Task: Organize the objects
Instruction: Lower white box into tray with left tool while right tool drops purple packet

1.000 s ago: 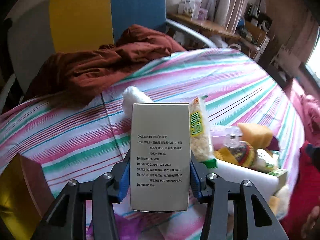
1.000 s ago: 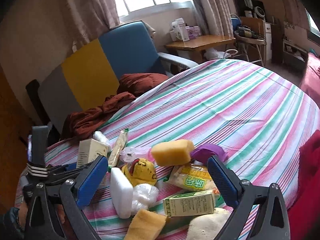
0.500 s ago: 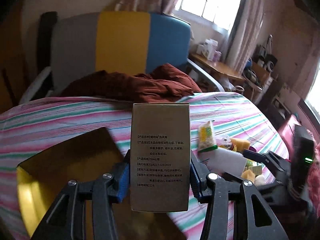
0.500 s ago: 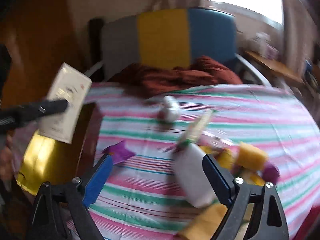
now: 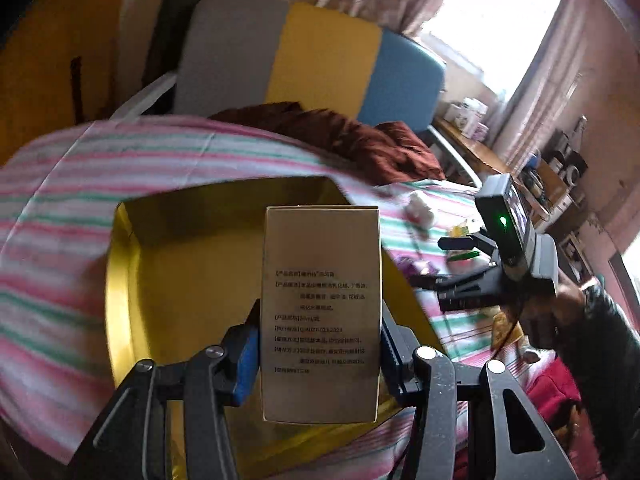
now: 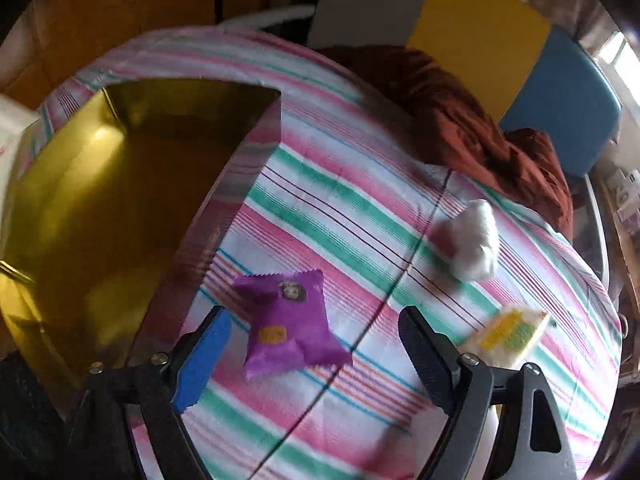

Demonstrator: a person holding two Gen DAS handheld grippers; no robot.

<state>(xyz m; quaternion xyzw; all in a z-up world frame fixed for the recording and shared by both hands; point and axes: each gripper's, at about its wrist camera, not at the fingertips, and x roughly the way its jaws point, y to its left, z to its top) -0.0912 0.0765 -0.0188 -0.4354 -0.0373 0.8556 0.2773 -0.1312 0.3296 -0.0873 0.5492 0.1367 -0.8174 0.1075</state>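
My left gripper (image 5: 318, 344) is shut on a pale cardboard box (image 5: 320, 312) with printed text, held upright above the open gold box (image 5: 120, 280). My right gripper (image 6: 316, 344) is open and hangs just above a purple snack packet (image 6: 288, 324) lying on the striped cloth beside the gold box (image 6: 92, 200). The purple packet sits between its two open fingers. The right gripper and the hand holding it also show in the left wrist view (image 5: 500, 272).
A white wrapped lump (image 6: 472, 240) and a yellow-green snack packet (image 6: 508, 332) lie on the striped table cloth (image 6: 360, 208). A dark red cloth (image 6: 480, 132) is heaped at the far edge against a grey, yellow and blue chair (image 5: 320, 60).
My left gripper has carried the pale box over the gold box's opening. My right gripper has swung left and down over the purple packet.
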